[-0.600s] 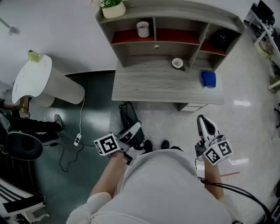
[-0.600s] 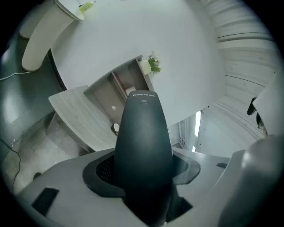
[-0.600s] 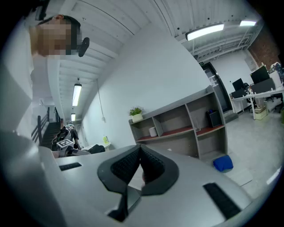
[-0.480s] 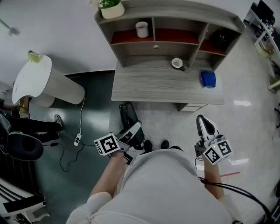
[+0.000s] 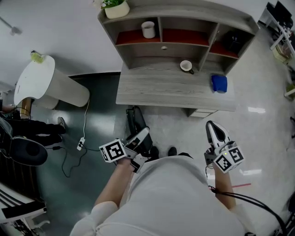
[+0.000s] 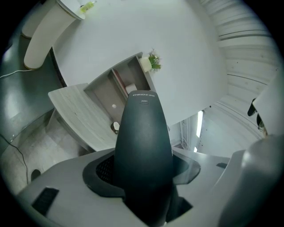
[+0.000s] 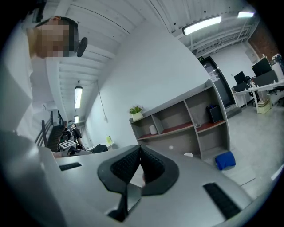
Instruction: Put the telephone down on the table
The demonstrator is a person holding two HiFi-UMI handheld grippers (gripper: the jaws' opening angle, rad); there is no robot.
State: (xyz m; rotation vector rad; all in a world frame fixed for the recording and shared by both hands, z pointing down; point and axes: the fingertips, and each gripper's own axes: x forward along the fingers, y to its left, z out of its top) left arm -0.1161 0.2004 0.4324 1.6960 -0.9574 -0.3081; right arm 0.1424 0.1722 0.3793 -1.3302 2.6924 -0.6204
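Note:
A black telephone handset [image 5: 135,120] sticks out forward from my left gripper [image 5: 138,140], whose jaws are shut on its lower end. In the left gripper view the telephone [image 6: 144,142] stands up between the jaws and hides part of the desk. The left gripper hangs low, in front of the grey wooden desk [image 5: 161,90] and apart from it. My right gripper [image 5: 215,132] is held at the right, also short of the desk. In the right gripper view its pads [image 7: 148,165] meet with nothing between them.
On the desk sit a cup [image 5: 186,67] and a blue object [image 5: 219,83]. The shelf unit above holds a white mug [image 5: 148,29] and a potted plant [image 5: 115,8]. A white rounded stand [image 5: 44,83] and a floor cable [image 5: 83,144] lie to the left.
The head view has shifted very slightly. Both grippers and the telephone stay where they were.

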